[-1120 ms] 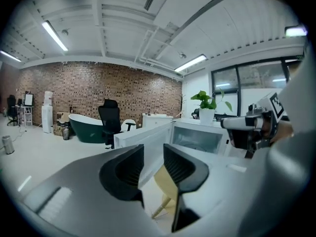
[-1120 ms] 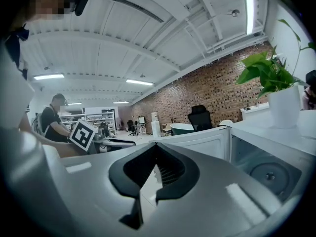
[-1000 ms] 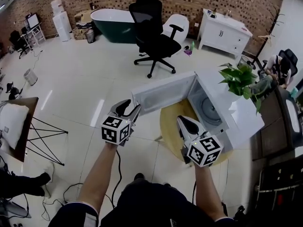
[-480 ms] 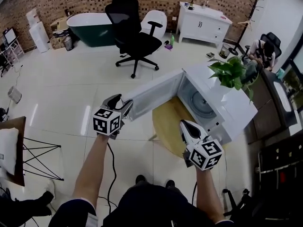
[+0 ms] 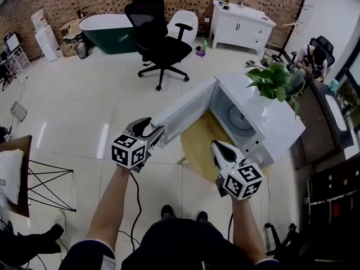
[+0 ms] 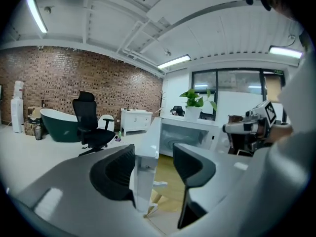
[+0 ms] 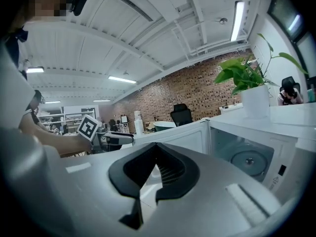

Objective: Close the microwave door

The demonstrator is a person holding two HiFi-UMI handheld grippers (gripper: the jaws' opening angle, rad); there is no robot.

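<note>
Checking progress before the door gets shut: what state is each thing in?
microwave door: open, swung wide.
left gripper: jaws open, just been opening, door's free edge between them.
right gripper: jaws shut, empty.
microwave: cavity exposed, only the turntable inside.

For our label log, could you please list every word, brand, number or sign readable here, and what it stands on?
No text can be read in any view.
On the left gripper and right gripper: only black-and-white square marker patterns, no letters.
On the microwave front panel: small dark marks, too small to read.
</note>
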